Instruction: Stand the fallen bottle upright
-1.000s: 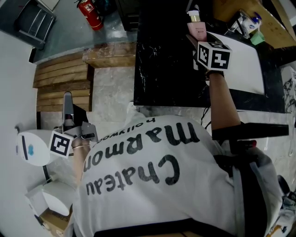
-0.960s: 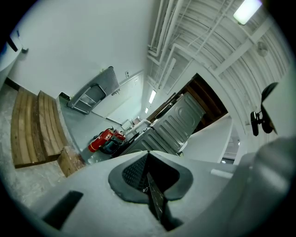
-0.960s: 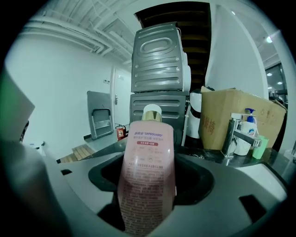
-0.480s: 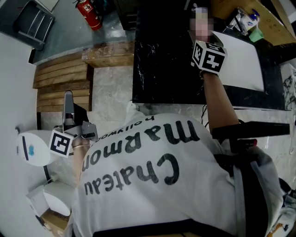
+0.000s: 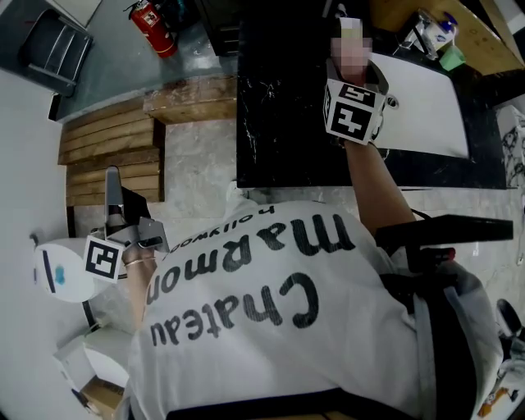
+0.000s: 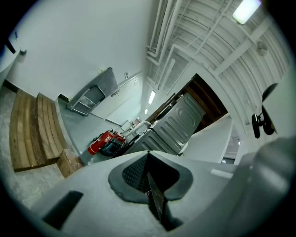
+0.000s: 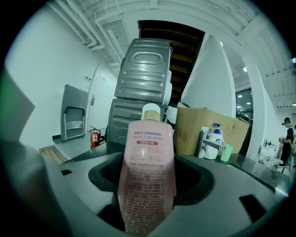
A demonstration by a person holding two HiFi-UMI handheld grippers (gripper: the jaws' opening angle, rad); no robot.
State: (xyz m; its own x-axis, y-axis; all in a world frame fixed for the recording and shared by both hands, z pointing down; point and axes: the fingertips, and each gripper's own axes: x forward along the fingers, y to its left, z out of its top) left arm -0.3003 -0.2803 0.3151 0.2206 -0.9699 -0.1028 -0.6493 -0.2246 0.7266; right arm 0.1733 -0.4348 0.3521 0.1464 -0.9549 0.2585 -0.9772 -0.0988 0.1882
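At the far left, near the person's side, the left gripper hangs low beside a white round stool, well apart from the table. Its own view shows its 2 fingers pressed together with nothing between them. Further right lie a wooden pallet and, on the grey floor beyond it, a red fire extinguisher.

Right of the pallet stands a black marble table. Over its far part the right gripper reaches out, marker cube toward the head camera. Its fingers pinch the base of the pink bottle, 1 on each side. The bottle runs along the jaws with its cream cap pointing away from the gripper, toward the far side. The head view hides most of it under a mosaic patch, so I cannot tell whether it touches the table.

Just right of the gripper a white sheet lies on the table. Beyond it, at the far right, sit a cardboard box, a white pump bottle and a green cup.
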